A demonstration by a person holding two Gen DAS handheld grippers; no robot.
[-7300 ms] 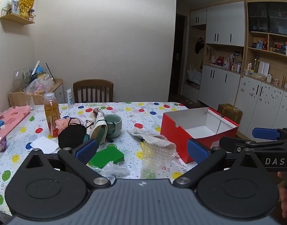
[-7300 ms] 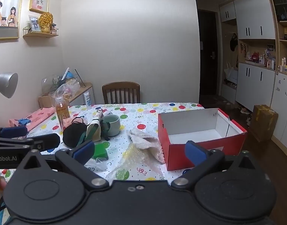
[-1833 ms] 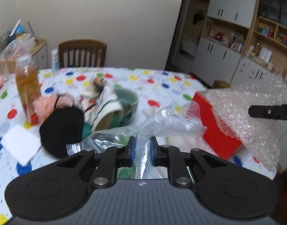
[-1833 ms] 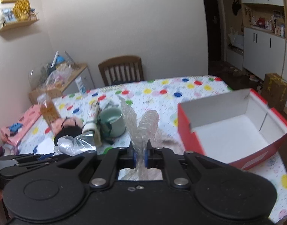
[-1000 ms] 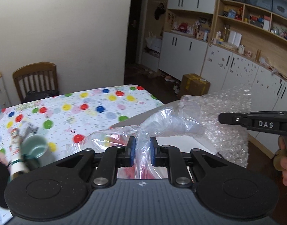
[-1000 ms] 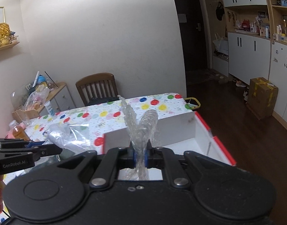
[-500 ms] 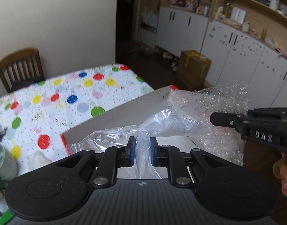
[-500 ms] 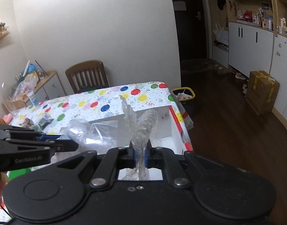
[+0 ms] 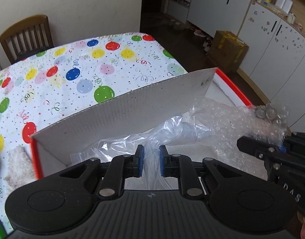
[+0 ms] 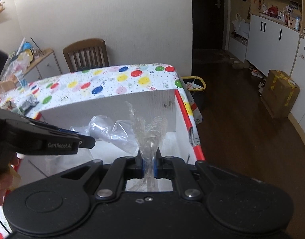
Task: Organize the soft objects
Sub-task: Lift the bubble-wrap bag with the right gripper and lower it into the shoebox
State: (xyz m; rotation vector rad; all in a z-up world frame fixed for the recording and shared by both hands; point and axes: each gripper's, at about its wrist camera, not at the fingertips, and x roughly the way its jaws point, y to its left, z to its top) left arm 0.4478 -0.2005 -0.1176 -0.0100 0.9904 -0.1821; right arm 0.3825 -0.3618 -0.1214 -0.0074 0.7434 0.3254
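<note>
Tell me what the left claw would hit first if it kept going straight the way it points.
Probably the white inside floor of the red box: the left claw, shut on the clear plastic bag, points down into it. Depth is uncertain.

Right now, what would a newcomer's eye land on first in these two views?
Two clamped wads of plastic over the open red box: the left gripper pinches a clear plastic bag, the right gripper a sheet of bubble wrap. Behind the box spreads the balloon-print tablecloth.
</note>
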